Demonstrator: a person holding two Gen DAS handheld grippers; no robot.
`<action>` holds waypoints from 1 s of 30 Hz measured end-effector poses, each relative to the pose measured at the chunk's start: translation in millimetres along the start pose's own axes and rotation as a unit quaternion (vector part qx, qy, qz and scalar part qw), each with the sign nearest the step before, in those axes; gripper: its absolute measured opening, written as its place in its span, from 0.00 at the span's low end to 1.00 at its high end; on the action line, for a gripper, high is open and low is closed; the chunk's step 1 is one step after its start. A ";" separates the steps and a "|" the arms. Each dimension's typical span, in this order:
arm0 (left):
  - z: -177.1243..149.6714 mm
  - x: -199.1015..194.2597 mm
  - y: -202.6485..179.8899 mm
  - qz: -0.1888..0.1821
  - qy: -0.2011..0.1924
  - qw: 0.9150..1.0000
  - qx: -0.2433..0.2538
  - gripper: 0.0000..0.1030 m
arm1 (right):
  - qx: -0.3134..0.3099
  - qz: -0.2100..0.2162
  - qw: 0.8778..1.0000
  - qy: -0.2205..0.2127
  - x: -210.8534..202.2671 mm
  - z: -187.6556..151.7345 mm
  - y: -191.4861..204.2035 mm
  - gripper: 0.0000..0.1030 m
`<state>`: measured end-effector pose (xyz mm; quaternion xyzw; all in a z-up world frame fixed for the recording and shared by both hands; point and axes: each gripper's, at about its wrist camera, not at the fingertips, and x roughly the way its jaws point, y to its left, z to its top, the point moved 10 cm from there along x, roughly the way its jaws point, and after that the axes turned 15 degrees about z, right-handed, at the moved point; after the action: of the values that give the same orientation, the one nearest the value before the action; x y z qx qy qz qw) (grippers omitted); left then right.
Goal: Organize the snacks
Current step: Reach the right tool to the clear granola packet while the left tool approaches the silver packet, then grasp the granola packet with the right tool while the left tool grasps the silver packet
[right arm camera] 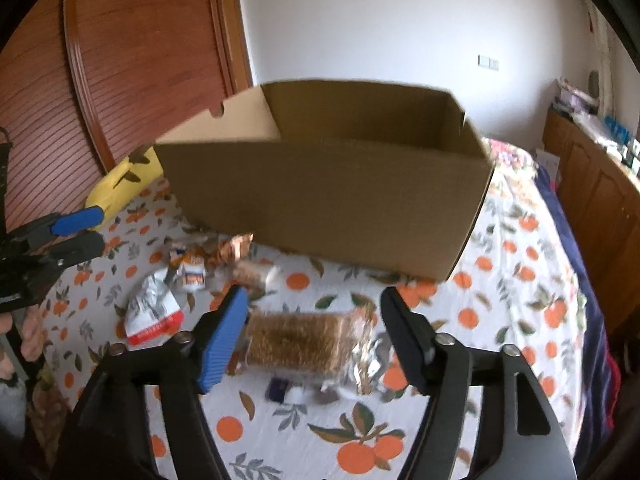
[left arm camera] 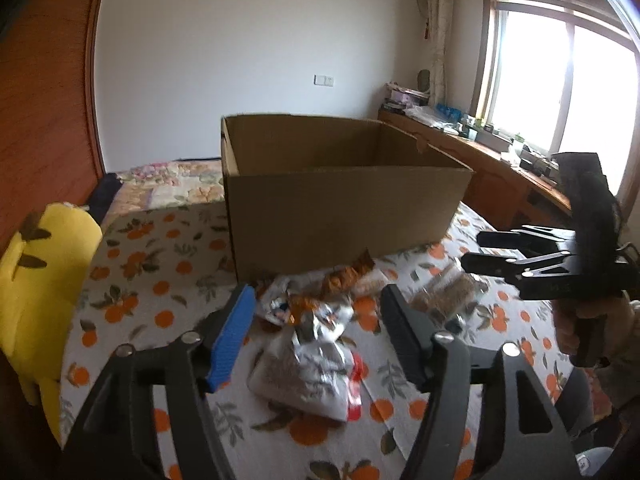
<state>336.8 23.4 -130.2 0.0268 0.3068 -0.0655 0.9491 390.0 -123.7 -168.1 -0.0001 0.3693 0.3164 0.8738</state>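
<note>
An open cardboard box [left arm camera: 340, 208] stands on the bed; it also shows in the right wrist view [right arm camera: 320, 200]. Several snack packets lie in front of it. My left gripper [left arm camera: 316, 328] is open above a white and red packet [left arm camera: 308, 380] and a silver and orange packet [left arm camera: 308, 308]. My right gripper [right arm camera: 312, 332] is open above a clear packet of brown snacks [right arm camera: 300, 344], which also shows in the left wrist view [left arm camera: 444, 292]. The white and red packet [right arm camera: 154, 316] lies to its left. Each gripper shows in the other's view: right [left arm camera: 492, 252], left [right arm camera: 88, 228].
The bed has a sheet with an orange fruit print [left arm camera: 160, 280]. A yellow plush toy [left arm camera: 44, 280] lies at the left edge. A wooden wardrobe [right arm camera: 132, 60] stands behind. A cluttered wooden desk [left arm camera: 500, 152] runs under the window at right.
</note>
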 end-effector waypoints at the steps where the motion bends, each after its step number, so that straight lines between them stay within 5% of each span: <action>1: -5.5 1.0 -0.6 -0.003 0.008 1.000 -0.002 0.66 | 0.000 0.001 1.000 0.002 3.0 -3.7 -0.2 0.72; 3: -12.9 2.8 -1.0 -0.002 0.018 1.000 -0.005 0.66 | -0.006 -0.004 1.000 0.009 10.5 -10.8 0.9 0.73; 10: -35.0 6.7 1.0 0.011 0.038 0.999 -0.011 0.66 | 0.004 -0.002 1.000 0.027 29.1 -23.9 4.9 1.00; 30: -60.2 33.8 -8.0 0.035 0.096 0.994 0.034 0.66 | -0.006 -0.049 0.997 0.067 63.4 -34.8 -1.8 1.00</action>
<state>328.0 17.3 -198.8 0.0758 0.3929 -0.0402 0.9156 402.0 -98.2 -234.7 -0.0447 0.4246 0.2750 0.8614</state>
